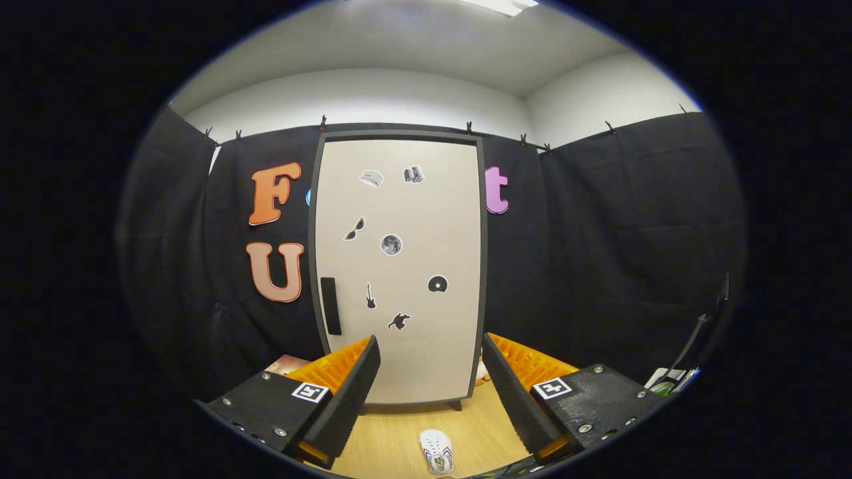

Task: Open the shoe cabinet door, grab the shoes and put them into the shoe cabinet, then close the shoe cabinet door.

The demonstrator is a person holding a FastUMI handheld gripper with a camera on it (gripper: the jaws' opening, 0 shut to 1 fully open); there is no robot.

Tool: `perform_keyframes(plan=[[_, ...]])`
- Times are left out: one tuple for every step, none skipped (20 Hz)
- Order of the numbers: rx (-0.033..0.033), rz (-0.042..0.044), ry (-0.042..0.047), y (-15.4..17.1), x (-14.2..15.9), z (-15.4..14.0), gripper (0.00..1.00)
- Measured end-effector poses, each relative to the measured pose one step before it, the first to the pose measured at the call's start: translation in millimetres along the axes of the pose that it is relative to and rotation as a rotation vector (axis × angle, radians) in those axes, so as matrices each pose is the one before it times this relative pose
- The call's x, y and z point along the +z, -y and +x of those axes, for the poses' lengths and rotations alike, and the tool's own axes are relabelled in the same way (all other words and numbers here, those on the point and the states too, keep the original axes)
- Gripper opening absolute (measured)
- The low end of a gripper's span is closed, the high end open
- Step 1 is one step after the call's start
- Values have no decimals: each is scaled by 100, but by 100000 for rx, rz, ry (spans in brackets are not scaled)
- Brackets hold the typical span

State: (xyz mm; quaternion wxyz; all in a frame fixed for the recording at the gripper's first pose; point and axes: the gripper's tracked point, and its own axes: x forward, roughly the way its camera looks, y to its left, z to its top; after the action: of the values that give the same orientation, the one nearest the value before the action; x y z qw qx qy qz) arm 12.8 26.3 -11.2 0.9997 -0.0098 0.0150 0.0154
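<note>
The tall shoe cabinet stands straight ahead beyond my fingers, against the booth wall. Its pale door is closed and carries several small stickers. A dark vertical handle sits low on the door's left side. A white shoe lies on the wooden floor between my fingers, near me and in front of the cabinet. My gripper is open, its fingers spread wide with nothing held between them.
Black cloth surrounds the cabinet on both sides. A small pale and orange object lies by the cabinet's right foot. A reddish flat item lies on the floor to the left. Papers and a dark stand are at far right.
</note>
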Motion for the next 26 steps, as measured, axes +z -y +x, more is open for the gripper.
perform_keyframes(plan=[[1198, 494, -545, -786, -206, 498, 96], [1438, 421, -474, -960, -245, 678, 96], [1717, 288, -276, -1168, -153, 816, 96], [1854, 75, -359, -1050, -250, 969, 96], [2103, -55, -473, -1414, -327, 927, 96], [2093, -73, -1143, -1387, -445, 1084, 96], [2608, -526, -1295, -1553, -642, 1182, 96], [2173, -466, -1447, -1370, -566, 1335, 96], [1828, -395, -616, -1225, -407, 1373, 96], [452, -435, -1345, -913, -399, 1552, 96], [906, -501, -447, -955, -298, 1611, 96], [466, -104, 269, -914, -33, 1465, 96], [6, -314, 76, -697, -38, 1547, 96], [-939, -291, -725, -423, -307, 1551, 96], [-1725, -735, -752, -221, -286, 1492, 96], [-953, -740, -1258, -339, -312, 1317, 96], [86, 256, -1633, -427, -261, 1038, 96], [593, 848, -643, -639, 43, 937, 96], [-715, 429, 378, -209, 196, 891, 96], [-1461, -399, 949, 176, 301, 929, 95], [-2577, -686, -16, 352, 64, 760, 93], [-1585, -178, -240, 113, 59, 753, 89], [-130, 770, -230, -140, 6, 530, 88], [418, 1324, -50, -399, 96, 491, 80], [133, 1098, -660, -178, -122, 442, 76], [-61, 1346, -1467, 105, -389, 235, 67]])
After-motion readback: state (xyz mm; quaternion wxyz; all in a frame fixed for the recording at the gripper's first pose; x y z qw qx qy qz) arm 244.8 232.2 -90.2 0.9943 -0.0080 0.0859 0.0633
